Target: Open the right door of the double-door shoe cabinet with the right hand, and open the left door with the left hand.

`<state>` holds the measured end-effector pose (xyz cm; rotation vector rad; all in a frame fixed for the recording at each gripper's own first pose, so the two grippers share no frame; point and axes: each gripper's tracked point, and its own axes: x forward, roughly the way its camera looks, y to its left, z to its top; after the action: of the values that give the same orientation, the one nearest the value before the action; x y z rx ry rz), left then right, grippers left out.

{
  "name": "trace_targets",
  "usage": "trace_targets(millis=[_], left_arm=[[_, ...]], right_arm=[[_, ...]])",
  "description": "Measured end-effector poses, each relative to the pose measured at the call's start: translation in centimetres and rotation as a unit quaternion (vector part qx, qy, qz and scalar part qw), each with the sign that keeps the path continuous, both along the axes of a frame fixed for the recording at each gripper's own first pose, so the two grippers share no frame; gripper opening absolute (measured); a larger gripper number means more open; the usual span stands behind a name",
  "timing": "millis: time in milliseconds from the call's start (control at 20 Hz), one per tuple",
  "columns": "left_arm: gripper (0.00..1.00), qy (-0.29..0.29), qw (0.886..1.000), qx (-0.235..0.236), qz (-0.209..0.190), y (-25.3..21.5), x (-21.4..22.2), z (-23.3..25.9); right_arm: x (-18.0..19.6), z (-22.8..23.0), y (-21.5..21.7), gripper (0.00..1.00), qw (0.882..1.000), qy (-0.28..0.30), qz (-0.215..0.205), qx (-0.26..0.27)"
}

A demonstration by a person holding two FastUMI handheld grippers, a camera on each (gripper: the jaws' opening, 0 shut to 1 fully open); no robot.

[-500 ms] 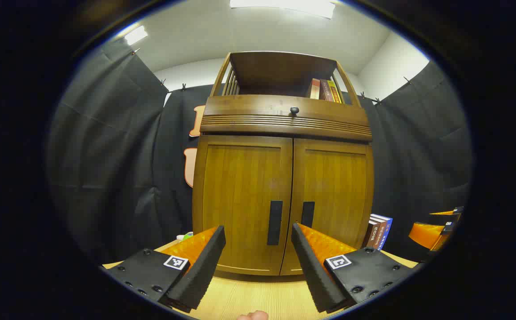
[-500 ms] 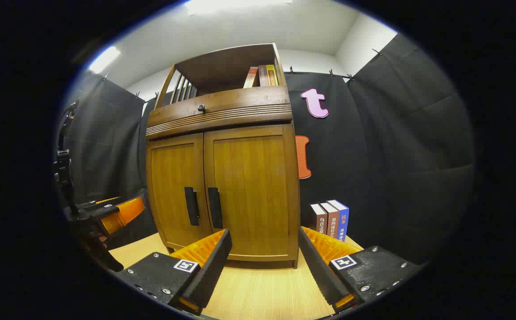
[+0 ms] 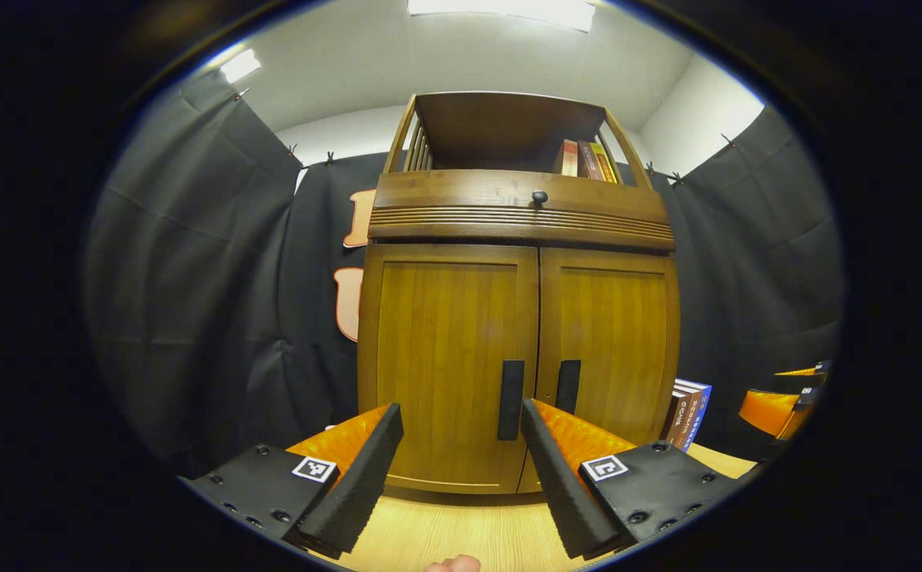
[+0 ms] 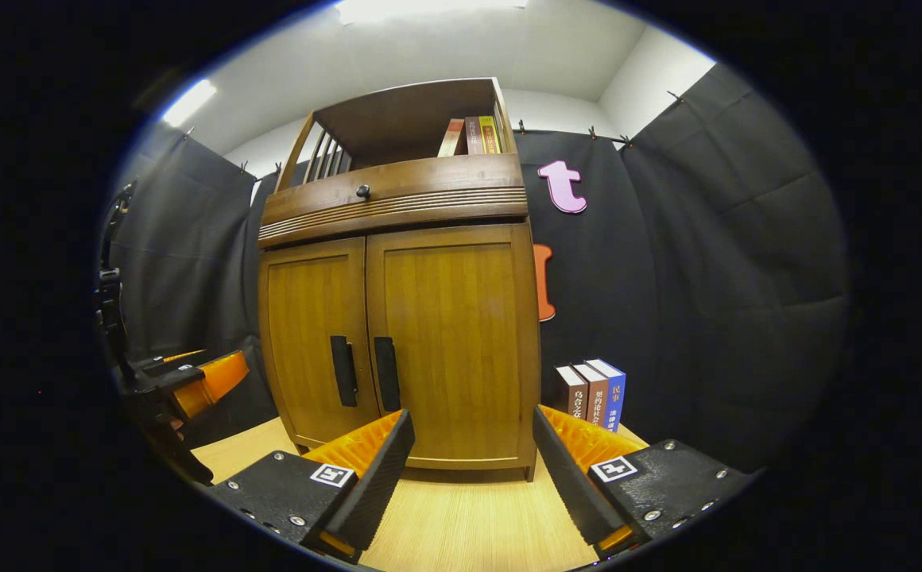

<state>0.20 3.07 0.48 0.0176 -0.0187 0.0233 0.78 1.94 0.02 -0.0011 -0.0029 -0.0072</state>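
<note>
- The shoe cabinet [image 3: 521,318] stands upright on the pale wooden tabletop [image 4: 469,524], close against the black cloth wall, and both of its doors are shut.
- In the left gripper view, the left door [image 3: 449,357] and right door [image 3: 608,342] meet at a centre seam, with a dark vertical handle on each side of it: the left handle [image 3: 511,400] and the right handle [image 3: 567,386].
- The left hand-held gripper [image 3: 461,445] is released, its fingers spread wide and grasping nothing; it is in front of the left door, apart from the cabinet, with the left handle seen between its fingers.
- The right hand-held gripper [image 4: 473,453] is likewise released and empty, held in front of the right door [image 4: 449,342], short of the cabinet; both handles [image 4: 386,373] lie to the left of its fingers in the right gripper view.
- Above the doors runs a ribbed band with a small dark knob [image 3: 539,196], and over that an open shelf holding a few upright books [image 3: 584,159].
- More books [image 4: 592,393] stand on the tabletop just beside the cabinet's right side.
- At the left edge of the right gripper view, the other gripper shows farther off; its finger state there is too distorted to judge.
- A bit of what may be a fingertip [image 3: 451,564] shows at the bottom edge of the left gripper view.
</note>
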Motion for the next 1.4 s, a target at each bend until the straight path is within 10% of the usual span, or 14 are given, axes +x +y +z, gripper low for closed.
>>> trace_targets(millis=[900, 1400], left_arm=[[0.94, 0.009, 0.999, -0.004, 0.037, 2.4, 0.0, -1.0], [0.95, 0.007, 0.999, -0.015, 0.033, 3.3, -0.5, -0.3]], right_arm=[[2.8, 0.3, 2.3, 0.93, 0.999, 0.002, 0.037, -0.009], [14.1, 0.8, 9.0, 0.93, 0.996, -0.011, 0.088, 0.006]])
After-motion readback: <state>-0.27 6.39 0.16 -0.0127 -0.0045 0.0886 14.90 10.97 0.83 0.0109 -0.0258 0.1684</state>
